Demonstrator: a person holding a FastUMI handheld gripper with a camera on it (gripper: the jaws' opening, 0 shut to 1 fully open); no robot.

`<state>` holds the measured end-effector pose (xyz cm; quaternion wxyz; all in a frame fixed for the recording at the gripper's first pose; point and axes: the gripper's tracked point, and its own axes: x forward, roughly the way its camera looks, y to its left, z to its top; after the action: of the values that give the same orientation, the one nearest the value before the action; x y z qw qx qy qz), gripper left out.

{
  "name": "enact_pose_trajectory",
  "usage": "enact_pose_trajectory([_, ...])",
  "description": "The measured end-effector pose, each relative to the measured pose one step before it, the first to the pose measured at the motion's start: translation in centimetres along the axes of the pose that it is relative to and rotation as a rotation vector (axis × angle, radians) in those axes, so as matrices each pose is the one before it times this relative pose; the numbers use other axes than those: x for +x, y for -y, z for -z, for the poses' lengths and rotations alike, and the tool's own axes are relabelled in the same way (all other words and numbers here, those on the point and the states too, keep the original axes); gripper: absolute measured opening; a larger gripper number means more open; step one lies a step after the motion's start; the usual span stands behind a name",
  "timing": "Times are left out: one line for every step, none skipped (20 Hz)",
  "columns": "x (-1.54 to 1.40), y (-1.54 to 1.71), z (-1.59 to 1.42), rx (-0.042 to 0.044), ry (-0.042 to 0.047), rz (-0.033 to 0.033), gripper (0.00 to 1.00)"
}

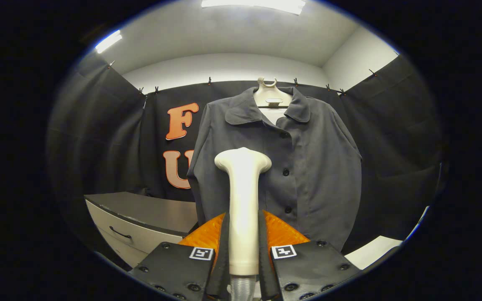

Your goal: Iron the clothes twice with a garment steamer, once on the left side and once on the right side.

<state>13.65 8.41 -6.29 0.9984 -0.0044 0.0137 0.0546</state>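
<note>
We hold the steamer [243,209] in the claw [243,240]: both orange fingers [201,236] press its cream handle from either side, low down near the ribbed hose fitting. The steamer is a smooth, rigid plastic wand, round in the shaft and flaring to a flat, wide head at the top. We judge it light but slick, and top-heavy once tilted; the grip on the lower shaft, where the section is straight, should resist twisting best. The textured pads help against slip.

The shirt [283,167] hangs just beyond the head, on a pale hanger [271,94] against the booth wall. It is dark grey, matte woven cloth, buttoned, with a soft collar. We expect it to be limp and to swing or bunch under pressure, so light contact is advised. A grey table [149,211] with a drawer stands beside the shirt, behind the fingers.
</note>
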Motion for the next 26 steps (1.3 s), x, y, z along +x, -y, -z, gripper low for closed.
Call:
enact_pose_trajectory([0.098, -0.06, -0.045, -0.00736, 0.00433, 0.00175, 0.37])
enact_pose_trajectory([0.084, 0.075, 0.143, -0.01346, -0.00156, 0.00331, 0.37])
enact_pose_trajectory([-0.072, 0.069, 0.188, -0.00975, 0.00162, 0.00401, 0.37])
enact_pose_trajectory([-0.022, 0.018, 0.101, -0.00549, 0.00083, 0.00256, 0.37])
enact_pose_trajectory([0.014, -0.056, 0.078, 0.00009, 0.00085, 0.00058, 0.37])
enact_pose_trajectory([0.041, 0.003, 0.105, 0.00061, -0.00034, 0.00018, 0.37])
enact_pose_trajectory([-0.112, -0.008, 0.084, -0.00261, -0.00161, 0.00169, 0.37])
enact_pose_trajectory([0.048, 0.099, 0.061, -0.00189, -0.00172, 0.00275, 0.37])
enact_pose_trajectory([-0.21, 0.089, 0.164, -0.0017, -0.00406, 0.00274, 0.37])
enact_pose_trajectory([-0.102, 0.06, 0.192, 0.00112, -0.00369, 0.00236, 0.37])
enact_pose_trajectory([-0.06, 0.064, 0.239, 0.0014, -0.0051, 0.00245, 0.37])
enact_pose_trajectory([-0.157, 0.121, 0.259, 0.00071, -0.00591, 0.0031, 0.37])
enact_pose_trajectory([-0.115, 0.137, 0.21, 0.00082, -0.00549, 0.00271, 0.37])
enact_pose_trajectory([-0.193, 0.12, 0.238, 0.00094, -0.00546, 0.00232, 0.37])
enact_pose_trajectory([-0.174, 0.049, 0.21, 0.00144, -0.00451, 0.00245, 0.37])
enact_pose_trajectory([0.004, 0.123, 0.172, 0.00224, -0.00549, 0.00282, 0.37])
enact_pose_trajectory([-0.046, 0.101, 0.12, 0.00295, -0.00375, 0.00287, 0.37])
enact_pose_trajectory([-0.031, 0.128, 0.189, 0.00296, -0.00446, 0.0029, 0.37])
enact_pose_trajectory([-0.248, 0.148, 0.178, 0.00275, -0.00507, 0.00297, 0.37])
enact_pose_trajectory([-0.094, 0.092, 0.247, 0.00342, -0.00596, 0.00296, 0.37])
enact_pose_trajectory([-0.088, 0.071, 0.285, 0.00283, -0.00625, 0.00221, 0.37])
enact_pose_trajectory([-0.09, 0.1, 0.227, 0.00206, -0.00488, 0.00173, 0.37])
enact_pose_trajectory([-0.177, 0.076, 0.254, 0.00073, -0.00463, 0.0024, 0.37])
enact_pose_trajectory([-0.097, 0.028, 0.324, -0.00133, -0.00474, 0.00262, 0.37])
enact_pose_trajectory([-0.087, 0.029, 0.139, -0.00141, -0.00405, 0.00266, 0.37])
enact_pose_trajectory([0.028, 0.035, 0.21, -0.00214, -0.00444, 0.00247, 0.37])
